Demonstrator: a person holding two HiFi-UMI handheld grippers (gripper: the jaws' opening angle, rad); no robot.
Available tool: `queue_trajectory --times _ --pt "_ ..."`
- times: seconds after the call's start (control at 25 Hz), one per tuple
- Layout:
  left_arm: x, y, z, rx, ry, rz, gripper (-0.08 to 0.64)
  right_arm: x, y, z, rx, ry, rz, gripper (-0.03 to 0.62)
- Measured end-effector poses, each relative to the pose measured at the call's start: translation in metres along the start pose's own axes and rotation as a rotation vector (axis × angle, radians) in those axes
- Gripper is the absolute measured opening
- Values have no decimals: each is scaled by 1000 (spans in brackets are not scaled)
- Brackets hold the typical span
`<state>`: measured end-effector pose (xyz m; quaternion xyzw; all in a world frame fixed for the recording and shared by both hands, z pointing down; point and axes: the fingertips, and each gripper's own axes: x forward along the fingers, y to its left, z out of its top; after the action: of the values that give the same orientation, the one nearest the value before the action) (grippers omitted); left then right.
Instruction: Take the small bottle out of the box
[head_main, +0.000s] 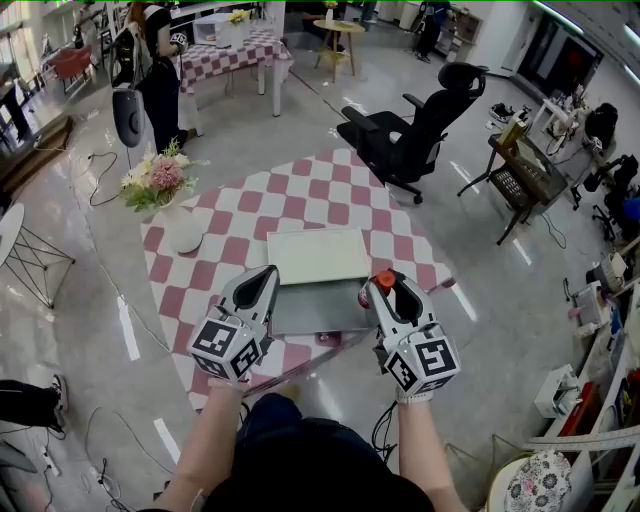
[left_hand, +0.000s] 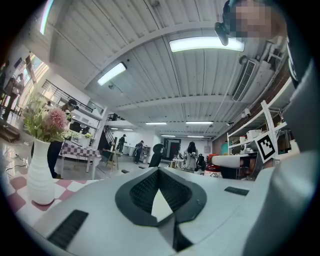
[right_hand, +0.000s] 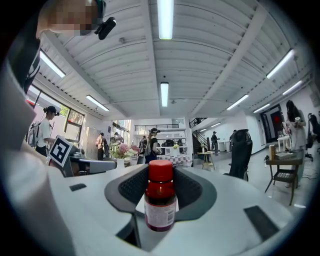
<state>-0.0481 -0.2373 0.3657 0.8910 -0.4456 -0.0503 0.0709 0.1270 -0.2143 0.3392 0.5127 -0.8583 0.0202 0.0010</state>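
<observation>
Red-and-white checked cloth covers the table (head_main: 205, 262) in the head view. A grey box (head_main: 312, 308) sits mid-table with its white lid (head_main: 318, 255) open behind it. The left gripper (head_main: 268, 275) is at the box's left edge and the right gripper (head_main: 380, 296) at its right edge, both tilted up. The small bottle (head_main: 385, 281) is in the right gripper, red cap up. It is outside the box, just beside the box's right edge as seen from above. A white vase (head_main: 183, 232) of flowers stands on the cloth's far-left part, well apart from the box. A black office chair (head_main: 415, 125) stands on the floor beyond the table.

Left gripper view: the left gripper (left_hand: 160, 200) points up toward the ceiling with its jaws together. Only a thin sliver shows between the dark pads (left_hand: 142, 192), and nothing is held. The vase (left_hand: 40, 172) is off to the left on the cloth.

Right gripper view: the right gripper (right_hand: 160, 192) is clamped on the small bottle (right_hand: 160, 210). Dark pads (right_hand: 131, 187) sit against either side of it. The bottle is upright, dark red glass with a white label, and its red cap (right_hand: 160, 170) clears the jaw tips. The label print is too small to read. The left gripper's marker cube (right_hand: 61, 150) shows at the left.
</observation>
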Motion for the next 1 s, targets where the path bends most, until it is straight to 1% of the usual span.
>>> queue_trajectory --times 0.4,1.0 --pt "4 4 8 10 -21 16 2 -1 -6 4 9 -21 2 152" --pt "10 6 15 12 -32 15 2 1 -8 12 3 -37 -4 152"
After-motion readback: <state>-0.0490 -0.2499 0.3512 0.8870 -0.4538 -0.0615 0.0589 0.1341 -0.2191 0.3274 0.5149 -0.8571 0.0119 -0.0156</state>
